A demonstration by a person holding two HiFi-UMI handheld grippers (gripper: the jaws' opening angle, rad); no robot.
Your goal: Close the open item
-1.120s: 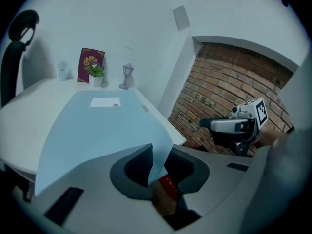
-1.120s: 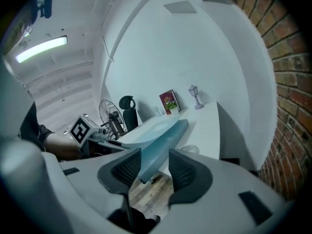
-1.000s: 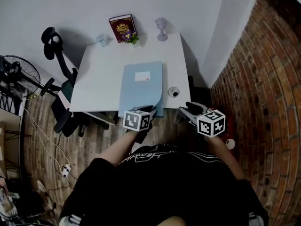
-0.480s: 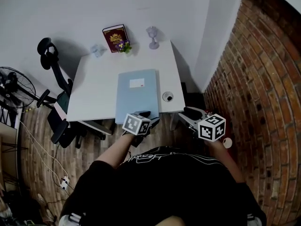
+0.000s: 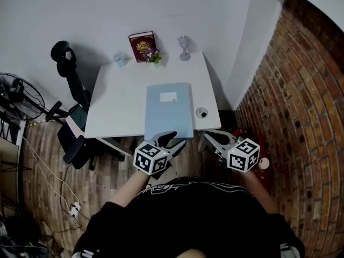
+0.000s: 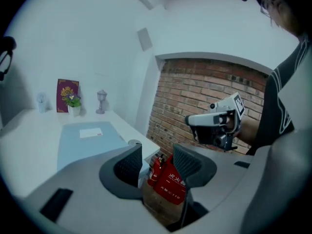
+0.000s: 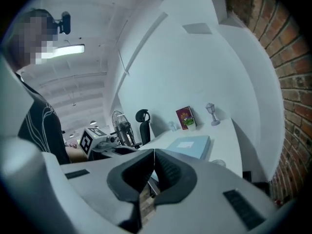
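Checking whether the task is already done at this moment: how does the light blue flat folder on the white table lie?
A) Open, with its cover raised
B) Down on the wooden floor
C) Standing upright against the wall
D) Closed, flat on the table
D: in the head view the light blue flat folder lies shut and flat on the white table, its white label facing up.

White plaster wall [image 5: 80, 15] at back, bare brick wall [image 5: 306, 101] on right. Wood-plank floor [image 5: 43, 165]. White table [image 5: 115, 106] against back wall, black office chair [image 5: 75, 82] beside it (pedestal fan [image 5: 16, 98] further left). Ceiling strip light [image 7: 66, 49] on.
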